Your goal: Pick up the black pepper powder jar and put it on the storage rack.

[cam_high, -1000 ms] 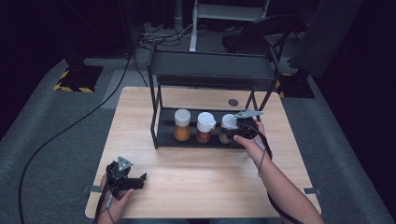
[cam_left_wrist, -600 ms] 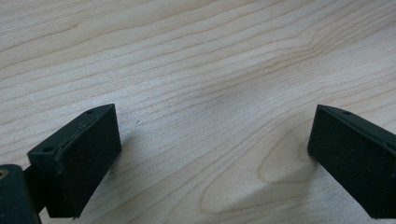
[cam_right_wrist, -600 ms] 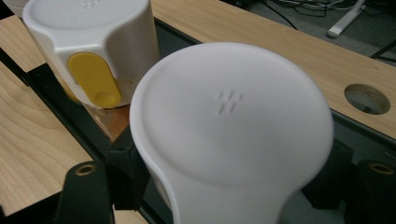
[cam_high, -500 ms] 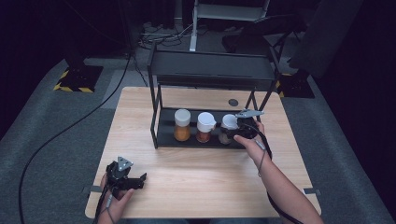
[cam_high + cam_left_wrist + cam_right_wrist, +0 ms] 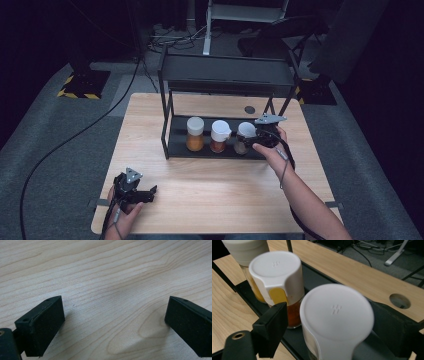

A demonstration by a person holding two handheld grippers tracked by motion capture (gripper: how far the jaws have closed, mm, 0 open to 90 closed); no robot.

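Wooden table [image 5: 210, 190], black rack [image 5: 225, 80], three spice jars [image 5: 220, 136], two hand-held grippers [image 5: 255, 136].

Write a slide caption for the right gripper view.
Right gripper straddling the nearest white-lidded spice jar on the black rack.

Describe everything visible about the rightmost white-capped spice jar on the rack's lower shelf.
The rightmost white-capped spice jar stands upright on the black metal rack's lower shelf, last in a row of three, beside the white-capped jar of red spice. Its smooth plastic cap is round and white, with a small embossed mark on top and a curved cut-out in its side. The clear body below holds something dark, too small to identify. The right gripper straddles it, jaws on either side; contact cannot be told.
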